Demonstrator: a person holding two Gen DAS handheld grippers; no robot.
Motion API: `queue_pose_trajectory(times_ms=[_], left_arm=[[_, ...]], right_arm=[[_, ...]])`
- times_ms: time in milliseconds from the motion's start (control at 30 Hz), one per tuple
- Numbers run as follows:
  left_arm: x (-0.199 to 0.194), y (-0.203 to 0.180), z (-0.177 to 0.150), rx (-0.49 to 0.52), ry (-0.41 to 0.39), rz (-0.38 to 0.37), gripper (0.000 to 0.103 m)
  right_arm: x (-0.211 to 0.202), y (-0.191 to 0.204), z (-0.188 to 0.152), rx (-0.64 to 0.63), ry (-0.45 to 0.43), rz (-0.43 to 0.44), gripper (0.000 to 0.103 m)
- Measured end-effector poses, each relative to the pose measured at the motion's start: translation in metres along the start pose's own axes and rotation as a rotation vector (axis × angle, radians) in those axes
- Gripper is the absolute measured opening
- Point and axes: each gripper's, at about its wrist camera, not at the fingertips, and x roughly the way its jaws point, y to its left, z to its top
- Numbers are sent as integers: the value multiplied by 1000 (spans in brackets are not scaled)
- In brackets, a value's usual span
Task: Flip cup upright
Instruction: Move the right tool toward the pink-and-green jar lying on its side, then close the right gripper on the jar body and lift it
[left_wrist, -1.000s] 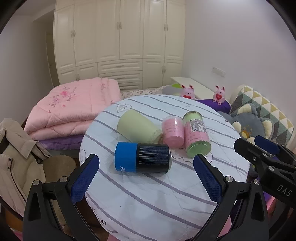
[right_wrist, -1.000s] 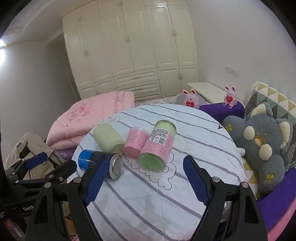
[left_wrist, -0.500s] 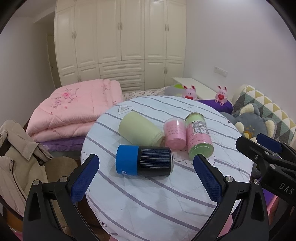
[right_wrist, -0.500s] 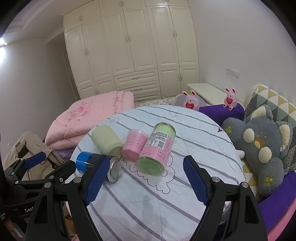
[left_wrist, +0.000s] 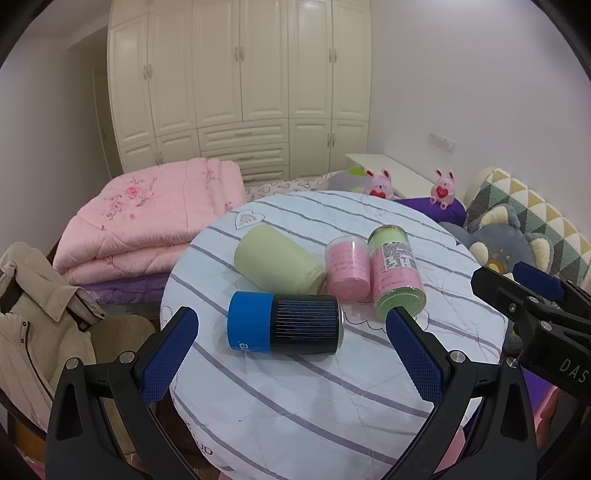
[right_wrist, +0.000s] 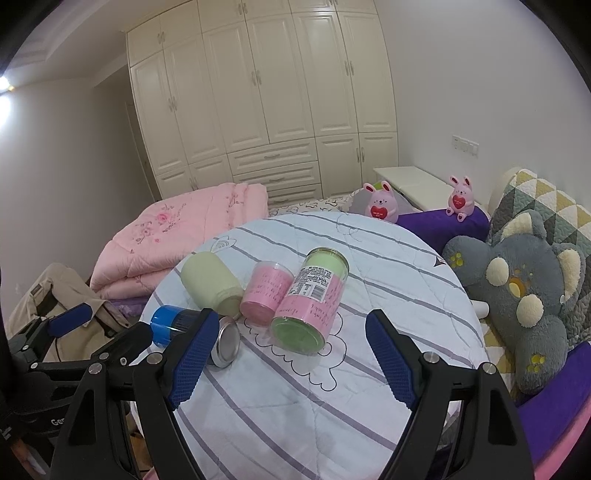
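Note:
Several cups lie on their sides on a round table with a striped cloth (left_wrist: 332, 398). A blue-and-black cup (left_wrist: 284, 323) lies nearest my left gripper (left_wrist: 291, 354), which is open just in front of it. Behind it lie a pale green cup (left_wrist: 275, 263), a small pink cup (left_wrist: 348, 268) and a tall pink-and-green cup (left_wrist: 397, 273). My right gripper (right_wrist: 291, 363) is open, in front of the tall pink-and-green cup (right_wrist: 312, 301). The small pink cup (right_wrist: 267, 291), the pale green cup (right_wrist: 210, 282) and the blue-and-black cup (right_wrist: 195, 330) lie to its left.
A folded pink quilt (left_wrist: 147, 225) lies behind the table on the left. A beige jacket (left_wrist: 33, 314) hangs at the left. A grey plush toy (right_wrist: 517, 291) and patterned pillow (right_wrist: 546, 210) sit right of the table. White wardrobes (left_wrist: 240, 85) stand behind.
Both grippers have drawn back and risen slightly; the cups sit a little farther away. Nothing was grasped and no cup has moved.

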Motion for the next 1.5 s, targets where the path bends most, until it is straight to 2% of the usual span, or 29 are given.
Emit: queue_pose_trajectory(times_ms=[500, 867, 1100, 1367, 1500], left_arm=[[36, -2, 19, -10, 82, 35, 103], [71, -4, 35, 5, 135, 63, 103], [98, -12, 47, 56, 186, 82, 103], [115, -17, 61, 91, 212, 84, 103], [122, -19, 65, 102, 228, 82, 103]], right_arm=[[39, -15, 17, 37, 87, -4, 83], [95, -38, 27, 189, 259, -9, 83], [138, -48, 29, 249, 368, -24, 83], [167, -54, 33, 278, 459, -18, 83], [186, -60, 30, 320, 521, 59, 83]])
